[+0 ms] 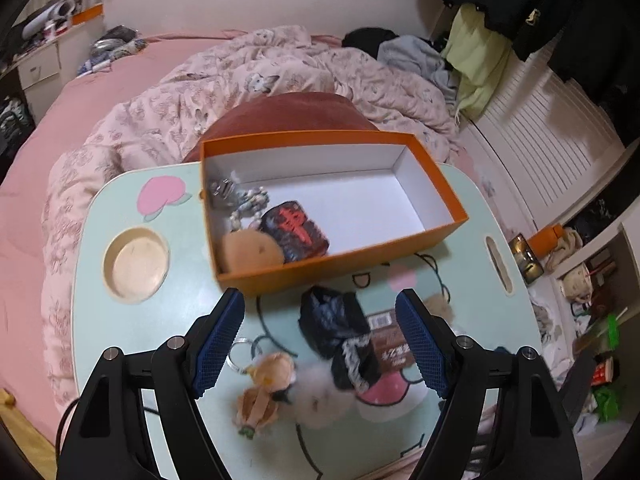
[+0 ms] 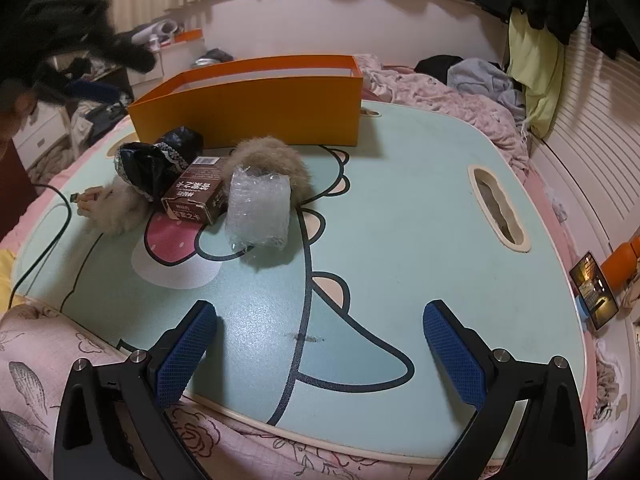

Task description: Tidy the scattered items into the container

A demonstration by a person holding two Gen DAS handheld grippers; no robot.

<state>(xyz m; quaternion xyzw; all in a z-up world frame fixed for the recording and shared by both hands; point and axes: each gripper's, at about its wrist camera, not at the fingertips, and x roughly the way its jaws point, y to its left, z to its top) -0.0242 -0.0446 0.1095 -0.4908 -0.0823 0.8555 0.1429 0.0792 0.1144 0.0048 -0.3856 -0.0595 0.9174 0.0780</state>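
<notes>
Both tongs [image 1: 320, 322] [image 2: 320, 330] spread, empty — mint lap table [image 2: 400, 220] w/ orange box [image 1: 436, 184] on bed [image 1: 48, 128].

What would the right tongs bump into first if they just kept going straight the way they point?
Probably the bare tabletop. The right tongs stand open and tilt down at it, with nothing between them. If they skimmed over it, the bubble-wrap bundle sits ahead and left; depth is hard to judge.

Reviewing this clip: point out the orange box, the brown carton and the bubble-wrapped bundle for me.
orange box [image 2: 256, 114]: right wrist view, on its near outer wall.
brown carton [image 2: 196, 192]: right wrist view, on its printed top face.
bubble-wrapped bundle [image 2: 258, 208]: right wrist view, on the middle of its clear wrap.
</notes>
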